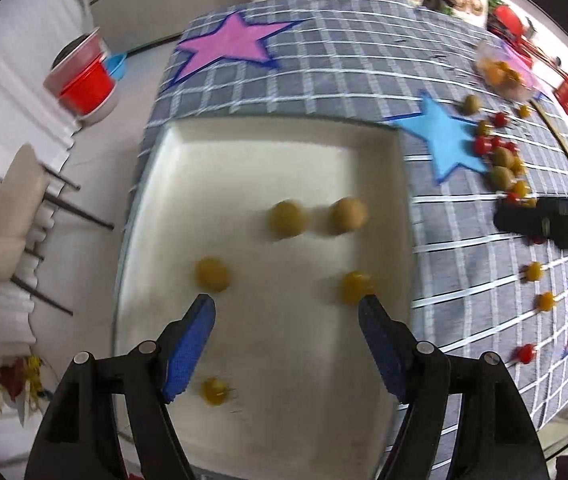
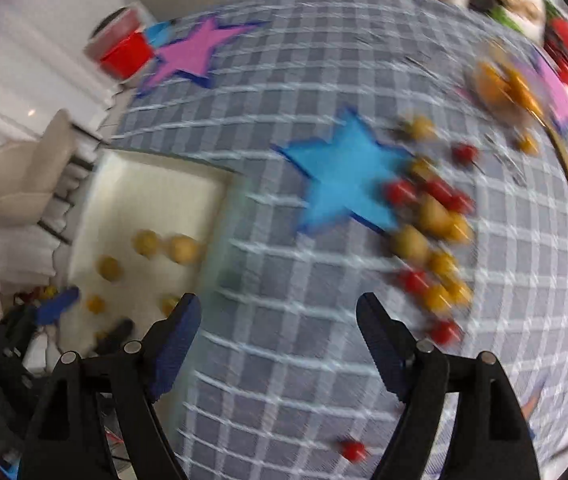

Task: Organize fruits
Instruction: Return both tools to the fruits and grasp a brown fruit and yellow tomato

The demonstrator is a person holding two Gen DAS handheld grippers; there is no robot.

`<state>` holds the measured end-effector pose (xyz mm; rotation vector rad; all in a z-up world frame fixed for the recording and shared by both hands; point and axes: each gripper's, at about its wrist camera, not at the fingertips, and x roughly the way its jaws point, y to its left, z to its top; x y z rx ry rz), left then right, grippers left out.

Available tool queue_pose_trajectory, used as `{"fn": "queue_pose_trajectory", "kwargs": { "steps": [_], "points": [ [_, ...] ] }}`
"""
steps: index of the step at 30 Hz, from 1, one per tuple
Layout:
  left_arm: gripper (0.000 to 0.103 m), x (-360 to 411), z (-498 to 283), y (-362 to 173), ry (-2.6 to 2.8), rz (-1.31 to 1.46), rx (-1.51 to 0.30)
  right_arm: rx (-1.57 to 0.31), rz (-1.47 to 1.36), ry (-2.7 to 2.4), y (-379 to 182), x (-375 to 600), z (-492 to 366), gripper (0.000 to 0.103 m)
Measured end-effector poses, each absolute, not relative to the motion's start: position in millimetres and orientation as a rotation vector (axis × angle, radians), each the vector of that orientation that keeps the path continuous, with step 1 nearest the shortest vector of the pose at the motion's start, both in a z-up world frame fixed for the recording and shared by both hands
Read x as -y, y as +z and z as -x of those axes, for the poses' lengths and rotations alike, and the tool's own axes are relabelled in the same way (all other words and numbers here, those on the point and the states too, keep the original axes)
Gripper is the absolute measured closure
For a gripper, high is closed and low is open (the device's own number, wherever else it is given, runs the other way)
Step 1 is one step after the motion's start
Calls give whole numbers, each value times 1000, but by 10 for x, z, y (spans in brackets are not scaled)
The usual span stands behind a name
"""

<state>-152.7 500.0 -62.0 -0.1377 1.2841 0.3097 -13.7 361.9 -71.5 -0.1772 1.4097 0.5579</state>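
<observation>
Your left gripper (image 1: 286, 300) hangs over the white tray (image 1: 244, 148), fingers spread wide with nothing between them. The tray sits at the tabletop's (image 1: 344, 60) left edge, its left rim right on the drop to the floor, so there's little room at 9 o'clock. Inside it are five yellowish fruits (image 1: 287, 219): two side by side near the centre, one by each fingertip at 10 and 2 o'clock, and one low beside your left finger. The tray's upper half is bare.

Your right gripper (image 2: 278, 304) is spread too and holds nothing, over open checked cloth (image 2: 284, 360). From it, the tray lies at 9 o'clock and the blue star (image 2: 344, 176) at 12. The loose pile of red and yellow fruit (image 2: 432, 224) runs from 1 to 2 o'clock, just right of the star, well apart from the tray. One red stray (image 2: 352, 450) sits low, between the fingers' bases. A clear tub of orange fruit (image 2: 500, 84) sits far off at 1 o'clock near the tabletop's back edge; blur hides its detail.
</observation>
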Motion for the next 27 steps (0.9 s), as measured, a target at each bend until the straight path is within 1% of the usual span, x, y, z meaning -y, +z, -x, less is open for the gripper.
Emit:
{"fn": "queue_pose_trajectory", "kwargs": {
  "steps": [10,18,27],
  "points": [
    [28,-4245,1045,-563,137,74,-1310,-1552,95,298,-1120,-2198,398,20],
    [28,-3876,832,-885,84,60,-1416,-1577,50,274,-1184,-1740,439,21],
    [28,-3870,549,-1063,104,106,-1416,-1559,82,308,-1286,-1484,529,21]
  ]
}}
